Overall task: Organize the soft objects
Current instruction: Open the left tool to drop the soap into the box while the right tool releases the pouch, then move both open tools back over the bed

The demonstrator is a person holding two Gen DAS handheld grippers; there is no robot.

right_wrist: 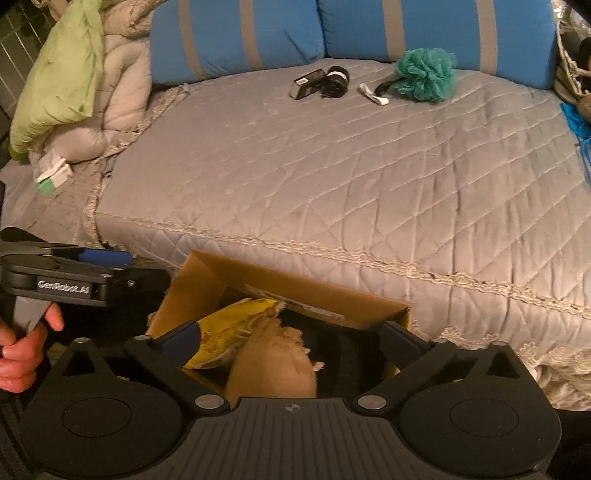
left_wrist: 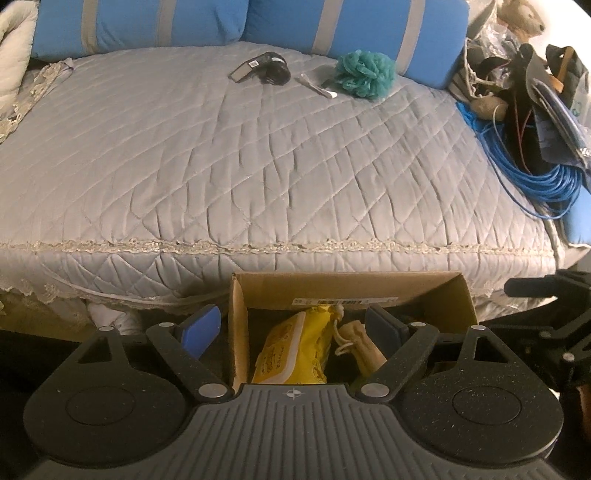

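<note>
An open cardboard box (left_wrist: 347, 295) sits on the floor against the front edge of a bed, at six o'clock in both wrist views. Inside it lie a yellow pouch (left_wrist: 291, 354) and, touching its right side, a tan drawstring bag (left_wrist: 356, 343); from the right wrist view the tan bag (right_wrist: 273, 369) fills the middle of the box with the yellow pouch (right_wrist: 229, 332) at its ten o'clock. The left gripper (left_wrist: 293, 326) hangs over the box with its jaws wide apart, blue pads clear of everything, one outside the box's left wall and one above its right half. The right gripper (right_wrist: 291, 338) also hangs over the box, jaws spread as wide as they go, with the tan bag lying loose below and between them, untouched by the pads. In the right wrist view a hand (right_wrist: 22, 347) at nine o'clock grips the handle of the left gripper. Beyond the box, a grey quilted bedspread (left_wrist: 258, 147) covers the bed. A teal bath sponge (left_wrist: 364, 74) rests on it at one o'clock, near two blue pillows (left_wrist: 147, 22) lined along the far edge at twelve o'clock. Just left of the sponge lie a small white strip (left_wrist: 317, 88) and a dark gadget (left_wrist: 262, 68). A coil of blue cable (left_wrist: 535, 177) lies at three o'clock amid a heap of clutter.
</note>
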